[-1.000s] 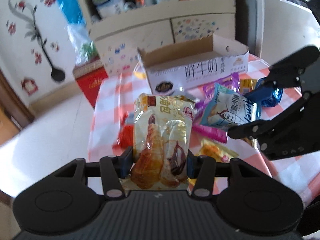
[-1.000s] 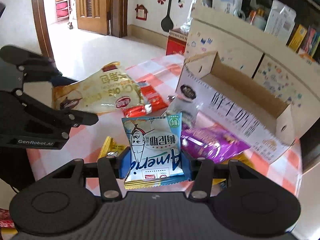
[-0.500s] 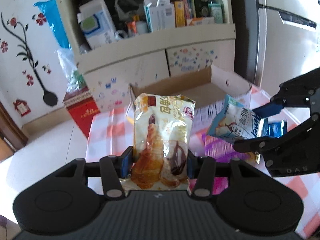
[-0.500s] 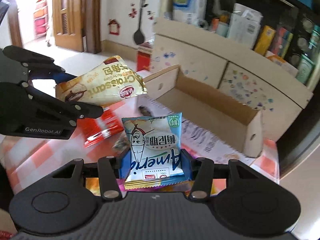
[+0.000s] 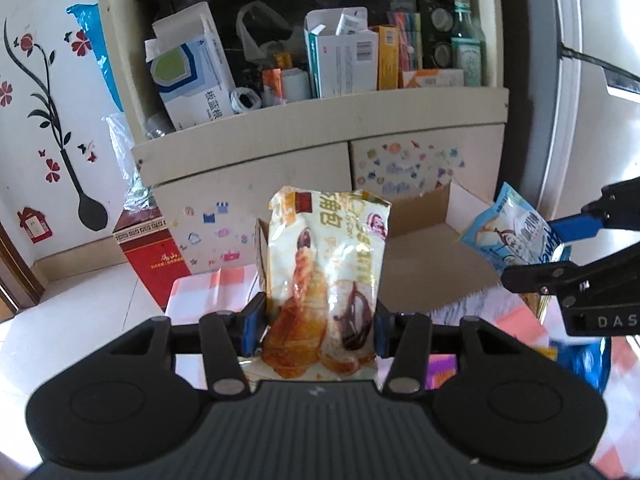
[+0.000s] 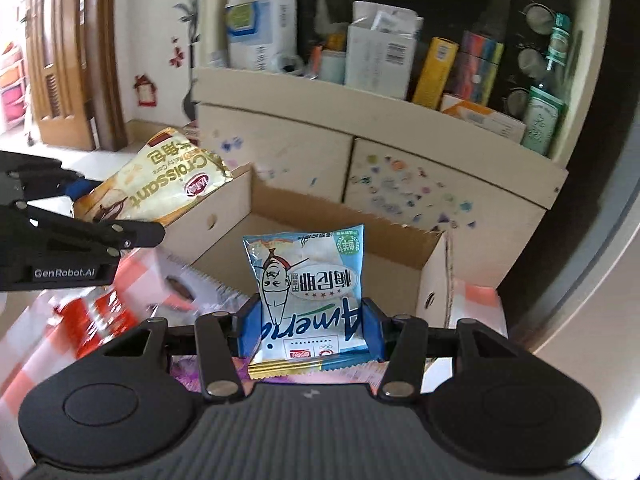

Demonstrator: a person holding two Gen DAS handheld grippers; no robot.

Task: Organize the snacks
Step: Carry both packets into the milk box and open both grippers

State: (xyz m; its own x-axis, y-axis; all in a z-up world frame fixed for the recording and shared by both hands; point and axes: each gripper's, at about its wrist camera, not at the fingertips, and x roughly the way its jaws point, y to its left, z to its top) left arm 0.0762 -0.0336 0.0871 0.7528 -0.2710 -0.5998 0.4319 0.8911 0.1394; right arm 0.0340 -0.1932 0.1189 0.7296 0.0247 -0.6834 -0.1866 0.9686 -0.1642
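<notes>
Each gripper's fingers clamp a snack: left [image 5: 318, 320] the croissant bag [image 5: 326, 276], right [image 6: 310, 330] the blue packet [image 6: 308, 284]. The box [image 6: 434, 276] looks empty; more snacks wait on the bench [image 6: 482, 300].

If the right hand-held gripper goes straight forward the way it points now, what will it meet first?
Probably the open cardboard box. The right hand-held gripper, shut on the blue snack packet, points over the box's near edge into its hollow, so the packet would likely reach the inside or far wall first. Depth is unclear.
</notes>
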